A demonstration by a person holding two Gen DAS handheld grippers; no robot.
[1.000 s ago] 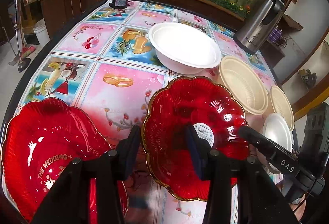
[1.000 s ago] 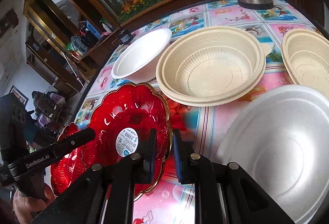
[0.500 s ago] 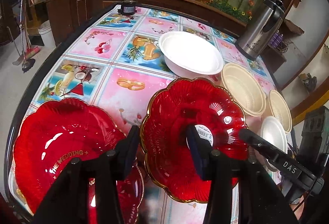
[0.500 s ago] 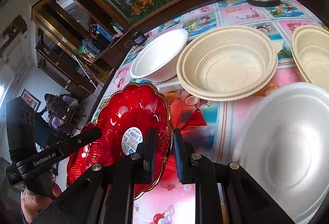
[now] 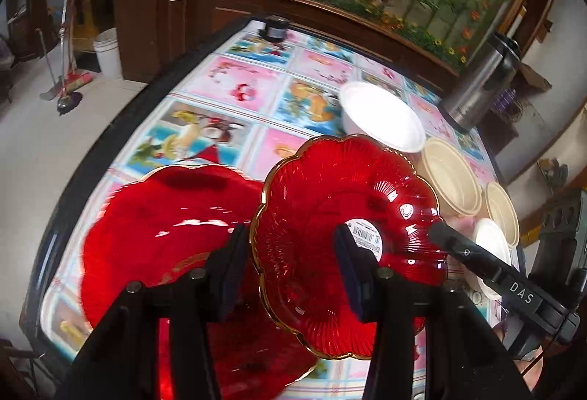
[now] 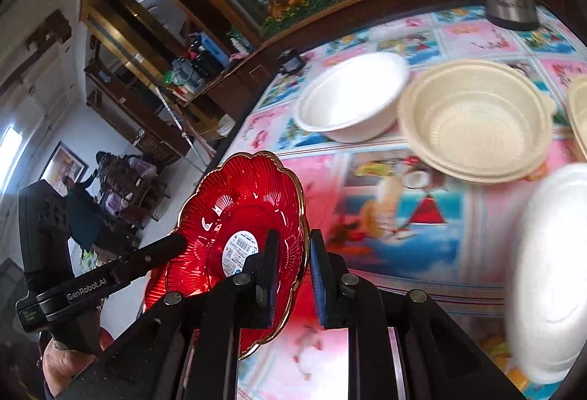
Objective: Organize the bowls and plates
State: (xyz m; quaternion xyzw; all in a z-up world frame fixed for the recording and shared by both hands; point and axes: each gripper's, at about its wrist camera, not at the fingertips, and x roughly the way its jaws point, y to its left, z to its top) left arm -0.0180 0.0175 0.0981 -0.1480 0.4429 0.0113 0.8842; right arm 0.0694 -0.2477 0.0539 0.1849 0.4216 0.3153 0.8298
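My right gripper point(image 6: 291, 271) is shut on the gold rim of a red scalloped plate point(image 6: 234, 235) with a barcode sticker and holds it tilted above the table. In the left wrist view the same plate point(image 5: 330, 216) hangs between the open fingers of my left gripper point(image 5: 290, 264), whose pads do not press on it. A second red plate point(image 5: 165, 235) lies on the table below and to the left. A white bowl point(image 6: 348, 99), a cream bowl point(image 6: 473, 121), another cream bowl point(image 5: 500, 213) and a white bowl point(image 6: 550, 271) stand to the right.
A steel thermos jug point(image 5: 480, 84) stands at the table's far right. A small dark jar point(image 5: 275, 28) sits at the far edge. The picture tablecloth point(image 5: 234, 88) shows to the far left. The table's left edge point(image 5: 121, 121) drops to the floor.
The red plate has been lifted off the table and tilted, moving left over the second red plate. Both grippers have risen with it.
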